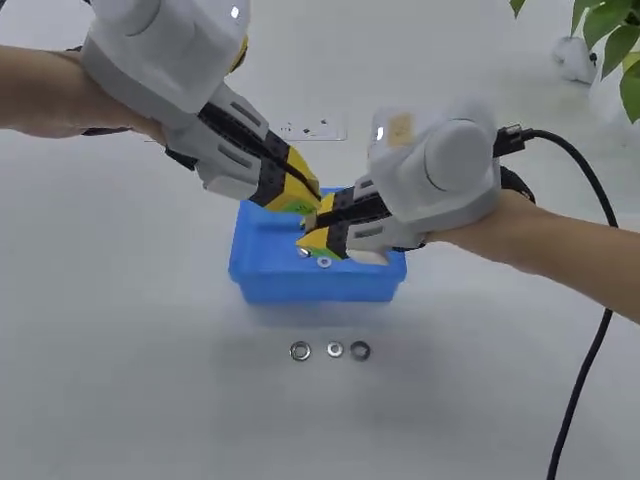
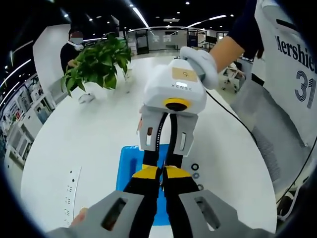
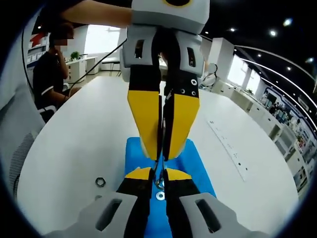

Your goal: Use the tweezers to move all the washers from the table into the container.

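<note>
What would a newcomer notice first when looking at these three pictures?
The eye goes first to the left tool and the right tool, big and white, meeting tip to tip above the blue container at the middle of the white table, with thin tweezers between their yellow-tipped jaws. Then come three washers lying in a row on the table in front of the container.

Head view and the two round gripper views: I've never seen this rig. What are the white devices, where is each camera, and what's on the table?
A person holds a white two-jaw gripper with yellow-and-black jaws in each hand: left gripper, right gripper. The head view comes from their headset; each round view from a camera on one gripper. Both seem shut on thin metal tweezers above a blue plastic container with two metal washers inside. Three more washers lie on the white table.
</note>
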